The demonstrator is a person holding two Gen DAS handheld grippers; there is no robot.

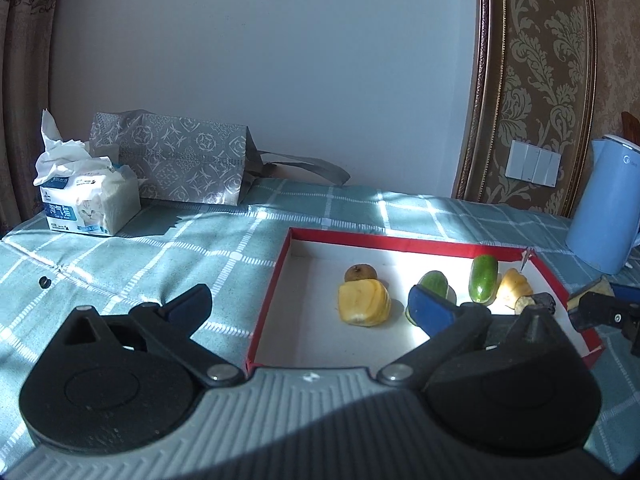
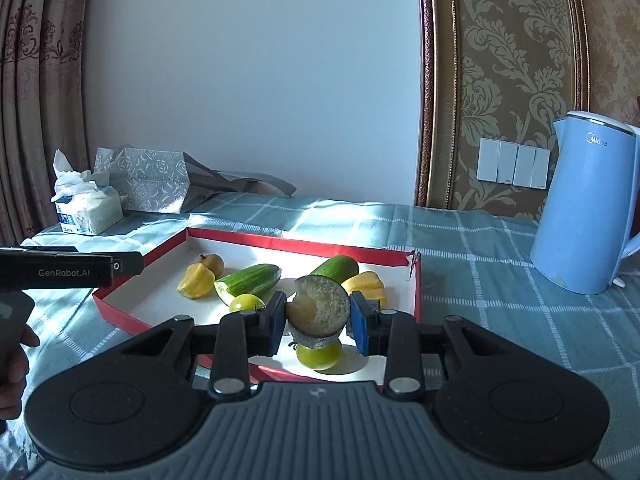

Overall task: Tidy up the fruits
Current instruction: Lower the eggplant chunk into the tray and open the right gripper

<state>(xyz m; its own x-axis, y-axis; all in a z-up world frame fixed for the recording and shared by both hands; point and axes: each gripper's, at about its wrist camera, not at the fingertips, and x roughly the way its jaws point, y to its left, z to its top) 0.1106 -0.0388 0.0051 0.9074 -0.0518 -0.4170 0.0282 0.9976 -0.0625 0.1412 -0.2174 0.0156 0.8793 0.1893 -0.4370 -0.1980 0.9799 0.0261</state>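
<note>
Fruits sit gathered inside the red box (image 2: 416, 296). Right gripper (image 2: 318, 316) clamps an eggplant slice (image 2: 320, 304) above it (presumably to drop in); left gripper (image 1: 304, 312) gapes wide, empty.

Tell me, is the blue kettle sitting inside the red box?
No, the kettle stands on the tablecloth, outside the box and to its right.

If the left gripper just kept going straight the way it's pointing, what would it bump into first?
Probably the yellow fruit chunk in the red-rimmed tray. The left gripper tilts down toward it, jaws wide open and empty. Depth is hard to judge, so it might meet the tray's near wall first.
</note>
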